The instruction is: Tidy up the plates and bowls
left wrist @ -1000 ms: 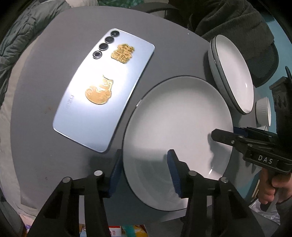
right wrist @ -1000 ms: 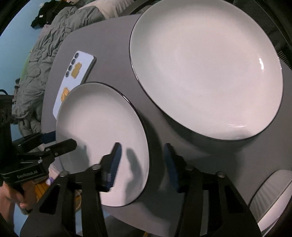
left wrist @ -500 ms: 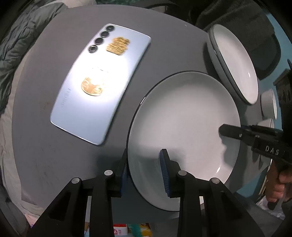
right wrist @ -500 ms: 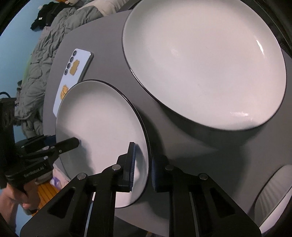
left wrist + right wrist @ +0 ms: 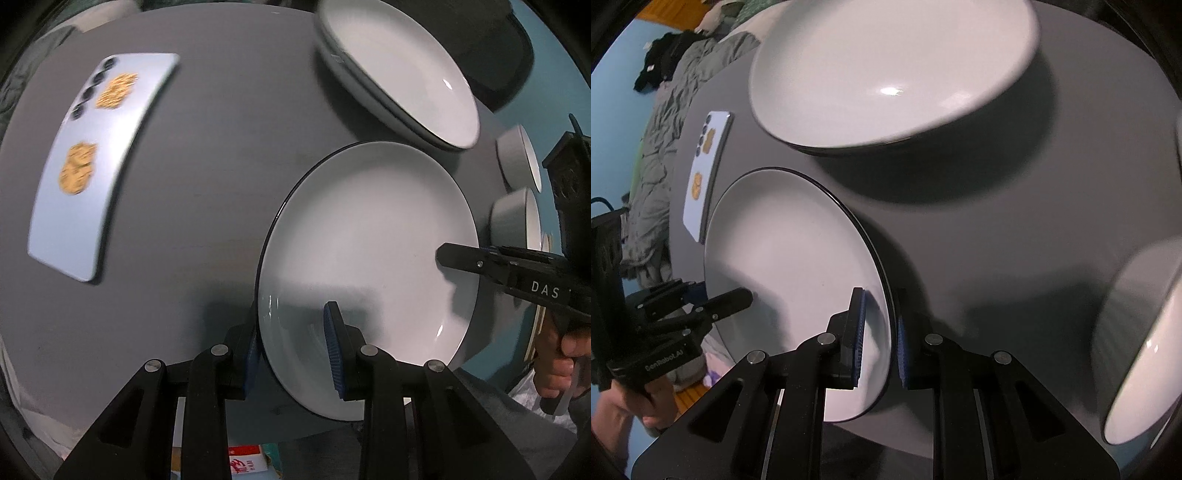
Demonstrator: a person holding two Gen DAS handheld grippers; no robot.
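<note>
**Both tongs on one plate, stack lay beyond**

Left wrist view: the left tongs (image 5: 293, 345) straddled the near-left rim of the plate (image 5: 369, 251), one pad under the rim and one on the white face, with a gap between the upper pad and the surface; whether they had truly clamped I could not tell. The right tongs (image 5: 448, 254) reached in from the right and met the opposite rim. The plate sat tilted, its near edge past the edge of the table (image 5: 221, 166). The stack (image 5: 402, 74) of larger plates lay ahead and to the right, close beyond the plate's far rim. Two bowls (image 5: 517, 192) stood further right. A phone (image 5: 96, 162) lay well off to the left.

Right wrist view: the right tongs (image 5: 879, 332) were pinched tight on the plate (image 5: 790, 266) rim, a pad on each face. The left tongs (image 5: 738, 295) touched the far-left rim. The stack (image 5: 886, 66) lay straight ahead and above, so the carry would likely run forward from this side; the right hand seemed the nearer to it. A bowl (image 5: 1137, 350) stood at right.
</note>
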